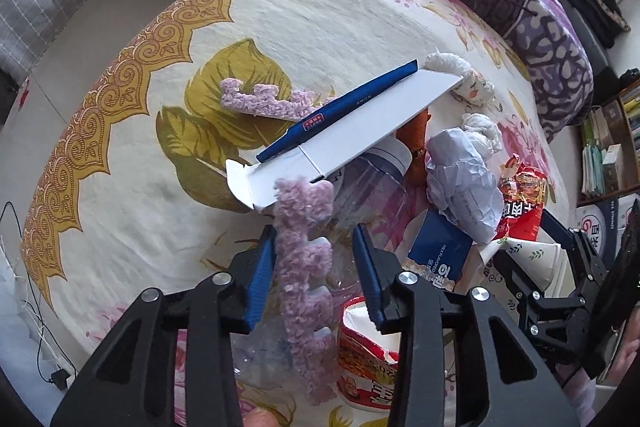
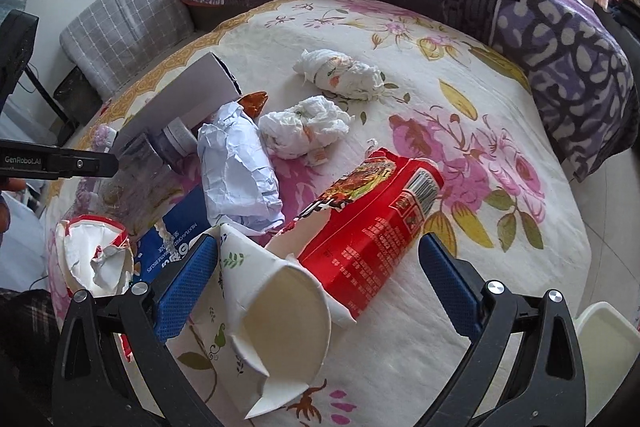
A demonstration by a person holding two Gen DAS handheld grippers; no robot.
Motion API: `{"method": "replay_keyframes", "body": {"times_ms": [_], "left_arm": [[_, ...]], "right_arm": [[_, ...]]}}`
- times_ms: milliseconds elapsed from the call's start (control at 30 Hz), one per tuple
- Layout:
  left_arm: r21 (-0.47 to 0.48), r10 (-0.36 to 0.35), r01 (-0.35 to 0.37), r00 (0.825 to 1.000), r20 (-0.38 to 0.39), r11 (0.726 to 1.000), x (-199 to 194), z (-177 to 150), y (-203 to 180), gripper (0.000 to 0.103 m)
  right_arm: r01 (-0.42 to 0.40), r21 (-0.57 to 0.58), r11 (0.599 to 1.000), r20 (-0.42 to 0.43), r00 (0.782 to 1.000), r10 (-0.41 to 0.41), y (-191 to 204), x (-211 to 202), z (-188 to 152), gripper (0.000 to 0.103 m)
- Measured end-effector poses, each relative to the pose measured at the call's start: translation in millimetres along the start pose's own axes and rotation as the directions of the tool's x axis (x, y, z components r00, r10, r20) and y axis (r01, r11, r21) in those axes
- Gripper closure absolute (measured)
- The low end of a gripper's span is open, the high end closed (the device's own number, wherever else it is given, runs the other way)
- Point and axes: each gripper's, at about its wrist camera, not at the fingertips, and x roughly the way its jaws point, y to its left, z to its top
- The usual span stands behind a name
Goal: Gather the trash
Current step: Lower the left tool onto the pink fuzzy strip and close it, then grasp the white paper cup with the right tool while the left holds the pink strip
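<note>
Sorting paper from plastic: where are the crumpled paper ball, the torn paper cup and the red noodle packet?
crumpled paper ball (image 2: 236, 171), right wrist view, its creased middle
torn paper cup (image 2: 280, 307), right wrist view, inner wall
red noodle packet (image 2: 372, 227), right wrist view, printed face

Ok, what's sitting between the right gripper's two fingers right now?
In the right wrist view, the crushed paper cup lies between the open right gripper's fingers, with the red snack packet just behind it.
</note>
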Motion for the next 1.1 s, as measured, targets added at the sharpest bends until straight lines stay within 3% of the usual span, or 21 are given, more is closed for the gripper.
{"method": "replay_keyframes", "body": {"times_ms": [33,100,167,200,267,300,600,633,767,933,1100], "left_arm": [[0.001,-0.001,0.001,1.0,-0.002,1.0,-1,0,1,0.071],[-0.003,-0.008,0.008,1.0,-0.001,1.0,-6,1,4,0.079],[-0.01,-0.024,0.024,1.0,0.01,1.0,-11,1,5,0.079],[-0.009,-0.025,0.025,1.0,0.019,1.0,-14,1,5,0.079],[-0.004,-0.028,0.029,0.999,0.037,1.0,-20,1,4,0.079],[-0.004,-0.032,0.032,0.998,0.045,0.999,-23,1,4,0.079],[0.026,-0.065,0.062,0.989,0.134,0.998,-51,-1,-8,0.079],[0.035,-0.068,0.063,0.987,0.143,0.997,-54,-2,-10,0.079],[0.06,-0.083,0.073,0.982,0.172,0.996,-65,-5,-15,0.079],[0.043,-0.087,0.081,0.981,0.175,0.996,-69,-4,-7,0.079],[0.043,-0.083,0.076,0.982,0.172,0.996,-69,-5,-4,0.079]], "right_arm": [[-0.014,0.008,1.0,-0.002,1.0,0.014,-1,1,0,0.007],[-0.046,0.018,0.999,0.003,0.999,0.046,0,-1,1,0.018],[-0.067,0.043,0.997,0.015,0.998,0.067,-1,-6,1,0.043],[-0.075,0.065,0.995,0.02,0.997,0.074,-3,-10,2,0.047],[-0.1,0.107,0.989,0.03,0.995,0.098,-7,-15,2,0.081],[-0.111,0.126,0.986,0.029,0.994,0.108,-10,-17,1,0.089],[-0.137,0.171,0.976,0.079,0.989,0.125,-13,-46,-6,0.088],[-0.151,0.17,0.974,0.077,0.987,0.139,-12,-48,-7,0.084],[-0.173,0.134,0.976,0.081,0.983,0.163,-1,-54,-15,0.039],[-0.214,0.082,0.973,0.04,0.977,0.212,15,-49,-23,0.023],[-0.198,0.093,0.976,-0.052,0.978,0.204,23,-23,-35,0.023]]}}
